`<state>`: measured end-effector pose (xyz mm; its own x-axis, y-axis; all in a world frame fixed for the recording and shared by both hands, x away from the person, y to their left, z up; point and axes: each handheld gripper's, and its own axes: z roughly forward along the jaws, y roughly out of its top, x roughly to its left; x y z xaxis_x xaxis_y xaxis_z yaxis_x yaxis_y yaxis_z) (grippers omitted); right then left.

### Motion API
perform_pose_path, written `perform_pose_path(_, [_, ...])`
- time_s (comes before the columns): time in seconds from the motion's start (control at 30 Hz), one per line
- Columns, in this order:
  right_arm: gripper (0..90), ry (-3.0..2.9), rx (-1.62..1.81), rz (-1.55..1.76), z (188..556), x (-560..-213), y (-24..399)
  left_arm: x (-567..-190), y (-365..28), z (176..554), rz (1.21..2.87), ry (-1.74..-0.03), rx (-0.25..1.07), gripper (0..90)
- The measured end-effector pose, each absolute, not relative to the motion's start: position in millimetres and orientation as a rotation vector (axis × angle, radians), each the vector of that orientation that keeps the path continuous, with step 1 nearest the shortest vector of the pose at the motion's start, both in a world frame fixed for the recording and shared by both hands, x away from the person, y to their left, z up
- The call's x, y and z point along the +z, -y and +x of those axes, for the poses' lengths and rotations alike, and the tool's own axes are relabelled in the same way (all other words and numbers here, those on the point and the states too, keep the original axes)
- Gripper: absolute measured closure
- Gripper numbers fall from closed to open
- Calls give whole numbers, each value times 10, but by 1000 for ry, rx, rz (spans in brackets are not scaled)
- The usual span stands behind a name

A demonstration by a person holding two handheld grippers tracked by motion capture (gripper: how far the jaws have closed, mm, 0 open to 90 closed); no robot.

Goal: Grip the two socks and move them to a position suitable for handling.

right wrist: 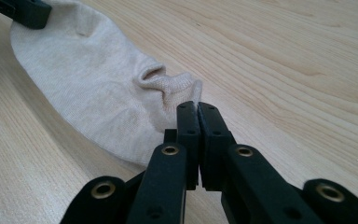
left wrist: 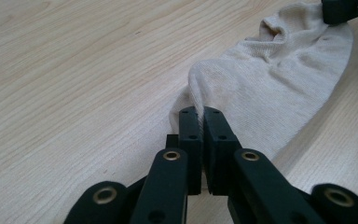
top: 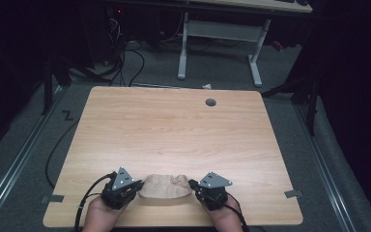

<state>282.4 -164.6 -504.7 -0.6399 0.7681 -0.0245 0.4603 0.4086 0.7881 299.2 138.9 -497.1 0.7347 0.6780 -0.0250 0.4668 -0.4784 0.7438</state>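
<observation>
A beige sock [top: 165, 186] lies flat near the front edge of the wooden table [top: 174, 125], between my two grippers. My left gripper [top: 136, 185] is shut on the sock's left end; in the left gripper view the jaws pinch a raised fold of the sock [left wrist: 270, 79] at the left gripper's tips [left wrist: 200, 111]. My right gripper [top: 192, 184] is shut on the sock's right end; the right gripper view has the sock [right wrist: 88, 84] bunched at the cuff by the right gripper's tips [right wrist: 197, 105]. Each gripper view also catches the other gripper's black jaw tip at the sock's far end.
A round cable hole [top: 210, 102] sits near the table's far edge. Beyond the table stands a white desk frame [top: 220, 43] with cables on the grey floor. Black cables trail from both grippers toward the front edge.
</observation>
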Motion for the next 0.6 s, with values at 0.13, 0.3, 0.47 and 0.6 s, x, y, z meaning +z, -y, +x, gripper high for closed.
perform_pose_path(0.13, [884,-2297,1087,1054,2830,-5068,1630,-5001,-1380,3001,2186,-860,339,868])
perform_pose_path(0.3, [883,-2322,1060,1059,2847,-5105,1621,-5048,-1356,3008,2227,-861,343,866])
perform_pose_path(0.47, [883,-2365,1000,1058,2869,-5166,1590,-5134,-1353,3056,2261,-895,324,858])
perform_pose_path(0.6, [882,-2376,974,1061,2888,-5196,1578,-5160,-1356,3085,2265,-905,326,847])
